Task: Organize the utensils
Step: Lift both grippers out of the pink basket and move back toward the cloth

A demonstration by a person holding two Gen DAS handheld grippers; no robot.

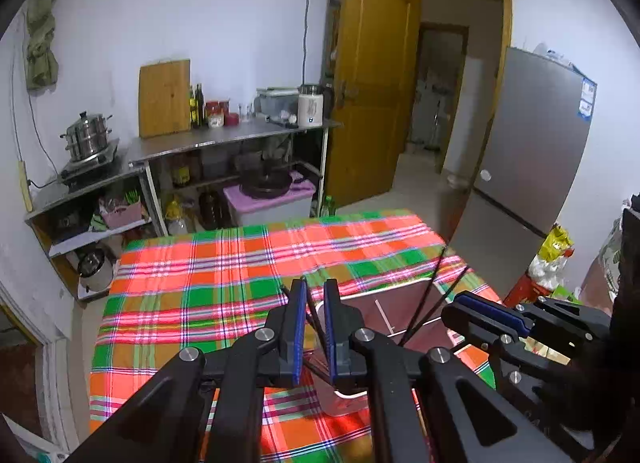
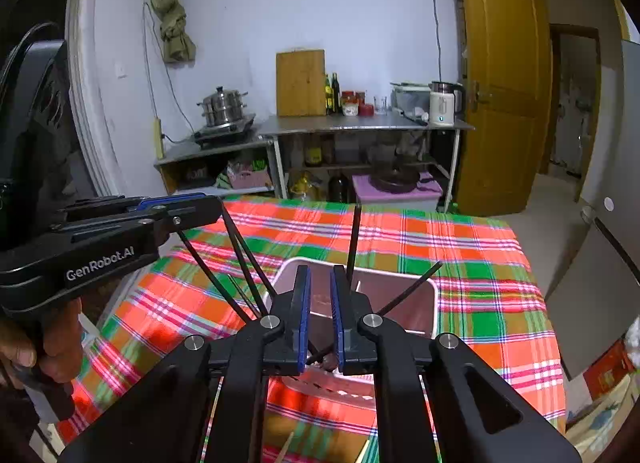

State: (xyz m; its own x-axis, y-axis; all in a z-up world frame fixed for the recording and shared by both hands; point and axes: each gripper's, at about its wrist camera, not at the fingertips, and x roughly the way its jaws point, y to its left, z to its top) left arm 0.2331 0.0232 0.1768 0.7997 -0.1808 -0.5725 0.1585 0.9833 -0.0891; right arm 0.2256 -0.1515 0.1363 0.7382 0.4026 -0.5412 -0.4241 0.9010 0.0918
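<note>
Two claws hover over a counter (image 1: 192, 275) draped in a bright plaid cloth of orange, green and pink. The left claw (image 1: 315, 327) has its blue-padded fingers drawn close together with a thin dark chopstick (image 1: 314, 317) running through the narrow gap; whether the pads actually pinch it cannot be told. The right claw (image 2: 320, 319) is likewise nearly closed, its pads a slim gap apart, and what looks like dark stick ends shows low between them, though contact is unclear. Directly below both sits a white, round-cornered rectangular plastic bin (image 2: 434, 295) with a smooth rim, and several slender black chopsticks (image 2: 354, 239) lean out of it at splayed angles, some crossing in front of the left claw's body in the right wrist view. Beyond the counter stand a steel shelf unit (image 1: 232, 139) with a wooden cutting board (image 1: 164, 97), bottles and a white kettle (image 1: 310, 107), a steamer pot (image 1: 86, 135), a wooden door (image 1: 372, 79) and a grey refrigerator (image 1: 532, 143).
</note>
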